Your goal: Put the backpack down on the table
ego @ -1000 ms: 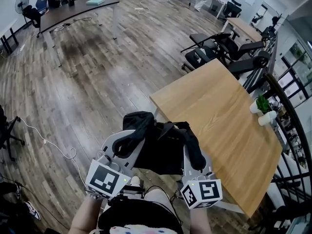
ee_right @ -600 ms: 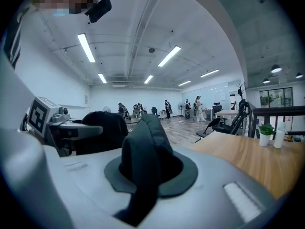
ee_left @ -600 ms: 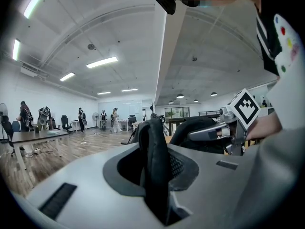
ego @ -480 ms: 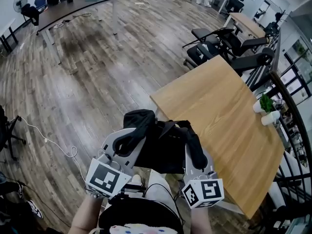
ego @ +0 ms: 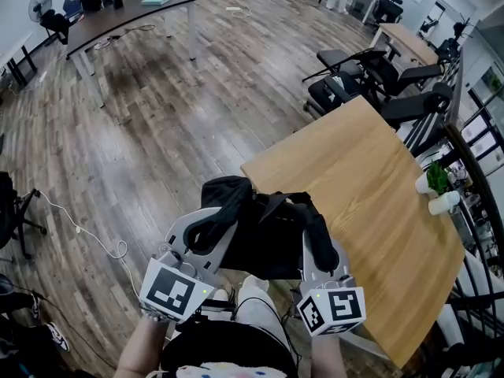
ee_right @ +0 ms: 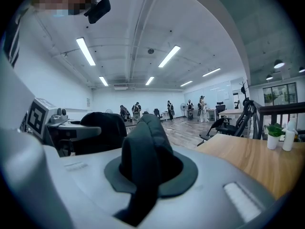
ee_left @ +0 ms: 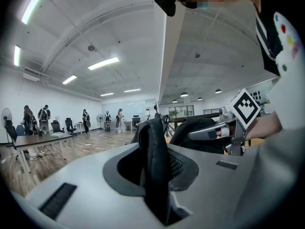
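A black backpack [ego: 264, 239] hangs by its shoulder straps between my two grippers, in the air at the near corner of the wooden table [ego: 370, 187]. My left gripper [ego: 211, 225] is shut on the left strap [ee_left: 155, 161], which runs up through its jaws. Round the right strap [ee_right: 143, 156] my right gripper [ego: 317, 246] is shut in the same way. The bag's right side overlaps the table's near edge in the head view. Each gripper view shows the other gripper beside it, holding its strap: the right gripper [ee_left: 224, 130] and the left gripper [ee_right: 71, 128].
A small potted plant [ego: 435, 177] and a white bottle [ego: 443, 202] stand at the table's far right edge. Black office chairs [ego: 350, 85] are behind the table. A long dark desk [ego: 126, 18] is far left, a cable [ego: 87, 235] lies on the wooden floor, and a railing [ego: 476, 211] runs on the right.
Both grippers have carried the backpack a little closer to the table's corner. Their hold on the straps is unchanged.
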Available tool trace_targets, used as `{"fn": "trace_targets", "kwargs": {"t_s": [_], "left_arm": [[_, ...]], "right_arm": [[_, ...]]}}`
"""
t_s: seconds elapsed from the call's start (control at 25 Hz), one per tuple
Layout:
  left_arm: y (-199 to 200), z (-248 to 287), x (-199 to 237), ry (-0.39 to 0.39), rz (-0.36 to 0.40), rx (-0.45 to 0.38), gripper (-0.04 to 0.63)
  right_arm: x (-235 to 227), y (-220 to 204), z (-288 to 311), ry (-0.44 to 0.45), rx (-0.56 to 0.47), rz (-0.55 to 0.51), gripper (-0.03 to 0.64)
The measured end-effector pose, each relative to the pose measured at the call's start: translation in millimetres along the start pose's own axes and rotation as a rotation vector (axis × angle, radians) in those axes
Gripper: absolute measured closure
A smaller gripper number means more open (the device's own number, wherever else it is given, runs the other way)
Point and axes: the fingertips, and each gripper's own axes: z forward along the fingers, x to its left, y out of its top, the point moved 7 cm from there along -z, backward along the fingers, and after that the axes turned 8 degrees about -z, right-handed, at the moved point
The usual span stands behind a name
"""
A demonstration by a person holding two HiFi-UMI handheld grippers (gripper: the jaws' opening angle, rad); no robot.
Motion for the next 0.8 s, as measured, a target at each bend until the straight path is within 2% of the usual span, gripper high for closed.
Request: {"fn": "trace_targets", "kwargs": {"t_s": [0.8], "left_arm": [[17.6,130.1,-5.7,0.025,0.001,-0.003,0.534]], "right_arm": [[-122.7,12.8,62.4,0.029,0.006,-0.019,0.568]]}}
